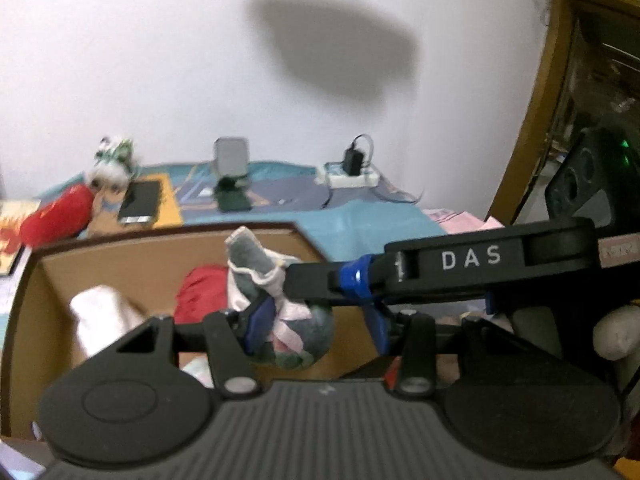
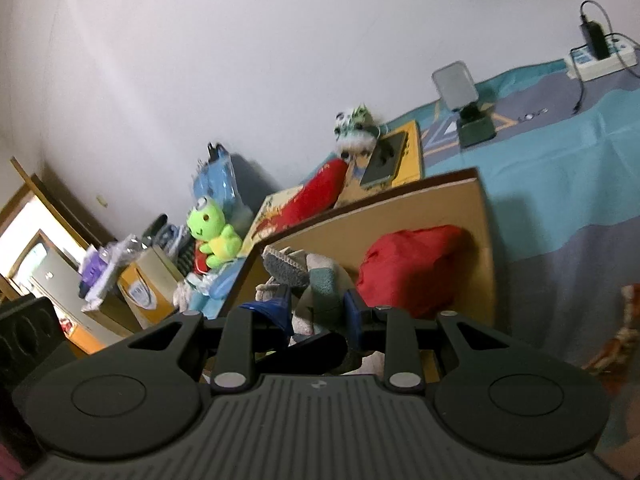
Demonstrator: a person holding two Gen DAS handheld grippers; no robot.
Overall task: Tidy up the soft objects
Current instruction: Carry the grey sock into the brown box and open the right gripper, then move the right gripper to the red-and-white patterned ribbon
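Above the open cardboard box [image 1: 120,272], both the left hand-held gripper [image 1: 316,320] and right hand-held gripper [image 2: 316,312] are clamped on one bundle of grey socks [image 1: 296,336]; placing seems underway, so next lower and let go beside the red cloth [image 2: 408,268].

- Left gripper [image 1: 316,332]: angled downward, blue-padded jaws part-way apart, closed against a bundled sock [image 1: 296,336].
- Right gripper [image 2: 318,306]: angled downward, jaws narrow, clamped on the same sock bundle, its arm crossing the left wrist view.
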